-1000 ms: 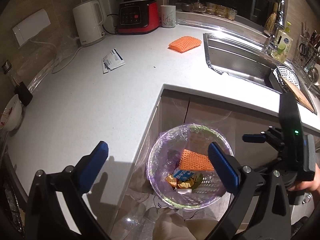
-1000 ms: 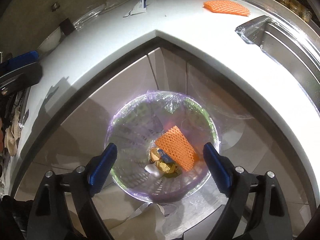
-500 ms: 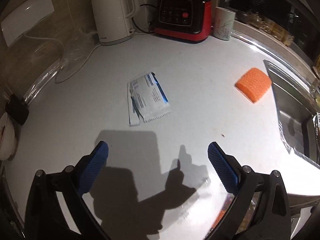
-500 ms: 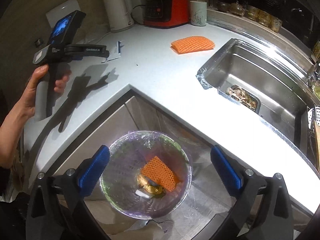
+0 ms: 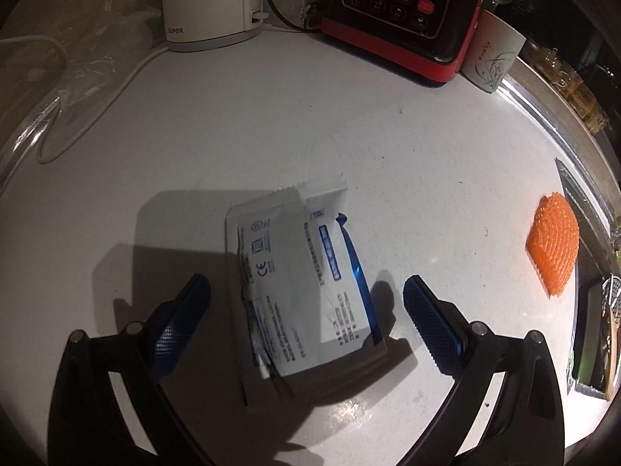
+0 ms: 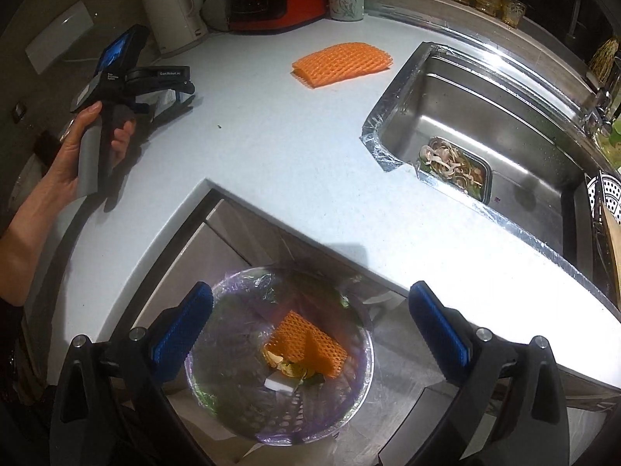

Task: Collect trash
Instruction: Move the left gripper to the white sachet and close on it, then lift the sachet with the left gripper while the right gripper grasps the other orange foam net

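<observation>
While the left hand-held gripper hangs over the white counter with its blue pads spread wide, a white-and-blue wrapper lies flat between them, touched by neither pad. An orange foam net rests well apart to the right, near the sink. The right hand-held gripper is likewise released and empty, poised above the bag-lined trash bin on the floor, which holds another orange net and scraps. A hand grips the left tool's handle.
</observation>
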A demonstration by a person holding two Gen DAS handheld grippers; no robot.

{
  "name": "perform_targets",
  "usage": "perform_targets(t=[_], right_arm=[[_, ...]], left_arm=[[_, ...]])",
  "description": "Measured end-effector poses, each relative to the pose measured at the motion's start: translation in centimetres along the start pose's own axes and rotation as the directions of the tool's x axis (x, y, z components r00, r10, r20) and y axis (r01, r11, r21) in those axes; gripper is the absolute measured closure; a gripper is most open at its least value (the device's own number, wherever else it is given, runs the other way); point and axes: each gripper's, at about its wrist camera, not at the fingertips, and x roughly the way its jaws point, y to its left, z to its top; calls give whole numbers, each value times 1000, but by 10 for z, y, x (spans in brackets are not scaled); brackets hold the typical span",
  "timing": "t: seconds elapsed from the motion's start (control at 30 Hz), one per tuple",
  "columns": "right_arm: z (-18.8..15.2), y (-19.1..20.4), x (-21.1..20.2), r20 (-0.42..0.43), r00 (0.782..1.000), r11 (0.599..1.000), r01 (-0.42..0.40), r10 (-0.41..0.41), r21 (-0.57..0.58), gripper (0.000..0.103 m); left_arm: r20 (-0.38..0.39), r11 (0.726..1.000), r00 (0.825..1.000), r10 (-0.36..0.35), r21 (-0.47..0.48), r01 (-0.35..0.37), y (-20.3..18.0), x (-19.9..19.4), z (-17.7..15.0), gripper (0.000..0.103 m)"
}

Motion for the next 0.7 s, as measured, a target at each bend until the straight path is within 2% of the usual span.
perform_targets(t=[0.03, 0.07, 0.1, 0.2, 0.23, 0.3, 0.37, 0.5, 0.7], right_arm=[[3, 1, 1, 0, 1000, 1000, 6, -6, 2, 3], [5, 2, 1, 0, 1000, 1000, 10, -10, 3, 3], [7, 2, 2, 0, 1000, 1000, 14, -14, 3, 3], [12, 5, 5, 2, 1000, 1000, 20, -20, -1, 3], [14, 6, 5, 2, 1000, 1000, 21, -21, -5, 3], [16, 7, 8, 4, 1000, 1000, 19, -19, -17, 3], [19, 8, 11, 2, 1000, 1000, 10, -10, -29, 3], [32, 6, 19, 4, 1000, 998, -15, 15, -68, 3], [74, -9, 32, 55, 997, 988, -42, 51, -151, 3]], left_arm=[[10, 1000, 1000, -13, -1, 13, 0, 0, 1, 10], [21, 1000, 1000, -22, 1, 22, 0, 0, 2, 18], [29, 999, 999, -31, 10, 31, -1, -1, 4, 32], [18, 995, 995, -98, 34, 97, -2, -3, 9, 58], [17, 992, 992, -126, 23, 126, 1, -4, 9, 60], [18, 985, 985, -172, 3, 172, 5, -6, 9, 70], [20, 982, 982, -187, 4, 187, 5, -11, 7, 74], [39, 988, 988, -149, 45, 147, -6, -31, -2, 74], [74, 992, 990, -117, 57, 113, -33, -72, -25, 74]])
